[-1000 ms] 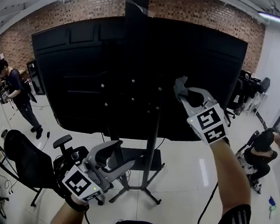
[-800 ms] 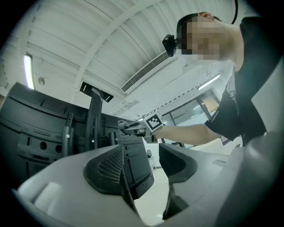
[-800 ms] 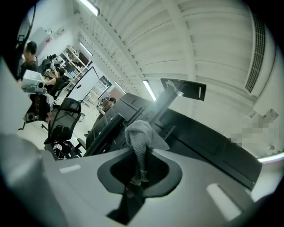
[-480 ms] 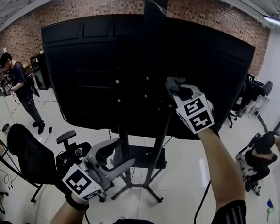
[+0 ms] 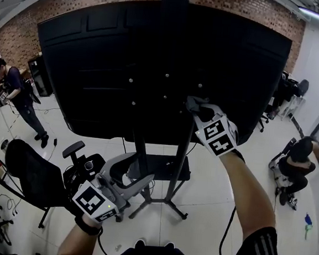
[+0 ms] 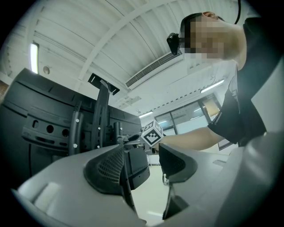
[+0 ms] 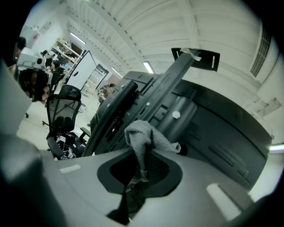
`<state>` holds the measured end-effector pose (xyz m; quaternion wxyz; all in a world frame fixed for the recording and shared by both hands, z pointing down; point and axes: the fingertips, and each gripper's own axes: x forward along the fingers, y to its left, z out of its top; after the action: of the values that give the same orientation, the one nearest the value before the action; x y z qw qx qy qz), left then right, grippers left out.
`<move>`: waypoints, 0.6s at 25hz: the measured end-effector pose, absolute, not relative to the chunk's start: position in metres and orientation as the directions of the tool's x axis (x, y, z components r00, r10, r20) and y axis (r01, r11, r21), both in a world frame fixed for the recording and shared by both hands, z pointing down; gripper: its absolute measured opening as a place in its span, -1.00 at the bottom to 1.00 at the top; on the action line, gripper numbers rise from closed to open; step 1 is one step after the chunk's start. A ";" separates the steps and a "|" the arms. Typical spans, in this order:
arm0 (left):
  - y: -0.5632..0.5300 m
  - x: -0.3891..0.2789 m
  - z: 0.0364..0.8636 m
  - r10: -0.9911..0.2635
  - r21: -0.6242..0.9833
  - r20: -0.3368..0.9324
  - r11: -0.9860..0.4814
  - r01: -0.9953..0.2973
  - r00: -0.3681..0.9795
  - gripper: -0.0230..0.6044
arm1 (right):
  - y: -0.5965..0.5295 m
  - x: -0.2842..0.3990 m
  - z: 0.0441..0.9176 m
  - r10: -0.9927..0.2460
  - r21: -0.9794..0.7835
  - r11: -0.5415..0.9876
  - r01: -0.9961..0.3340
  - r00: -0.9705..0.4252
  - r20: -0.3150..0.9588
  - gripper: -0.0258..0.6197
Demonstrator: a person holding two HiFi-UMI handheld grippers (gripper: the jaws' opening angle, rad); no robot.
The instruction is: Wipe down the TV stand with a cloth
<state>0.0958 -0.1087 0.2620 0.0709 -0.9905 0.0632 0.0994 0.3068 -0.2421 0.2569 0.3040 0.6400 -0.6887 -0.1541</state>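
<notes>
The black TV stand (image 5: 179,153) holds a large dark screen, seen from behind, on two upright poles. My right gripper (image 5: 197,106) is shut on a grey cloth (image 5: 194,104) and presses it against the right pole just below the screen's mounting bracket. In the right gripper view the cloth (image 7: 144,141) bunches out between the jaws against the stand's pole (image 7: 177,113). My left gripper (image 5: 130,177) hangs low at the left, open and holding nothing, away from the stand. In the left gripper view its jaws stand apart, with the stand's poles (image 6: 102,119) beyond.
A black office chair (image 5: 33,177) stands at the lower left, close to my left gripper. The stand's base feet (image 5: 169,208) spread over the white floor. A person (image 5: 12,97) stands far left, another person (image 5: 300,164) crouches at the right.
My right gripper has slid the cloth down and leftward along the right pole, from beside the screen's middle to its lower edge. The left gripper has stayed about where it was.
</notes>
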 end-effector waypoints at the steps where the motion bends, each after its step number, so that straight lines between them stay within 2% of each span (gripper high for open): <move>1: -0.109 0.097 0.264 -0.108 -0.125 -0.202 -0.983 -0.135 0.974 -0.07 | -0.242 0.306 0.259 -0.976 0.601 0.130 -0.789 0.004 0.217 -0.82; 15: -0.120 0.101 0.304 -0.104 -0.070 -0.137 -0.991 -0.114 0.985 -0.07 | -0.247 0.309 0.370 -0.939 0.534 0.198 -0.822 -0.002 0.344 -0.82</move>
<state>0.1014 -0.1203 0.3038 0.0390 -0.9955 0.0547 0.0664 0.3094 -0.2471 0.3701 0.3252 0.6270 -0.7021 -0.0900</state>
